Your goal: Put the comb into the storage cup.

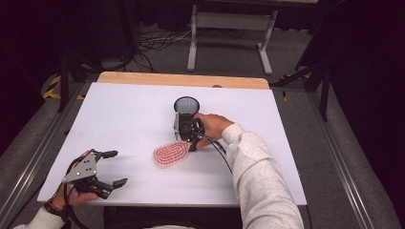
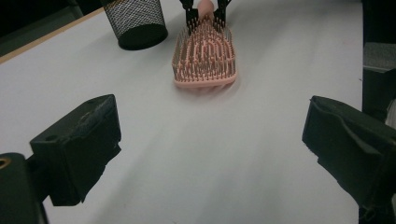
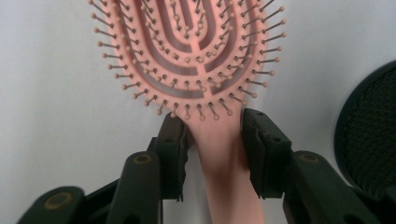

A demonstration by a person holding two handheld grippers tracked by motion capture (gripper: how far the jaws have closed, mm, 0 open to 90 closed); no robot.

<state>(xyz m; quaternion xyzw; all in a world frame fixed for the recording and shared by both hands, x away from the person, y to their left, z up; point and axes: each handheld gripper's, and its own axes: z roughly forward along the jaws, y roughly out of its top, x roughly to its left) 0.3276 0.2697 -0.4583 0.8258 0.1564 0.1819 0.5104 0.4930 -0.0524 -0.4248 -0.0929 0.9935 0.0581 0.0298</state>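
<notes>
A pink hairbrush (image 1: 169,153) lies bristles-up on the white table (image 1: 124,114), near the middle. My right gripper (image 1: 193,144) comes at it from the far side, and its jaws clamp the brush's handle just behind the head. In the right gripper view the pads press both sides of the handle (image 3: 219,154) below the bristled head (image 3: 191,51). My left gripper (image 1: 107,168) rests at the table's near left corner, open and holding nothing. In the left gripper view, the left gripper (image 2: 210,135) faces the hairbrush (image 2: 205,56) from a distance.
A black mesh cup (image 1: 186,105) stands upright just beyond the right gripper; the same mesh cup (image 2: 135,21) shows far left in the left gripper view and the cup (image 3: 373,140) sits close to the right jaw. A wooden strip (image 1: 181,78) edges the table's far side.
</notes>
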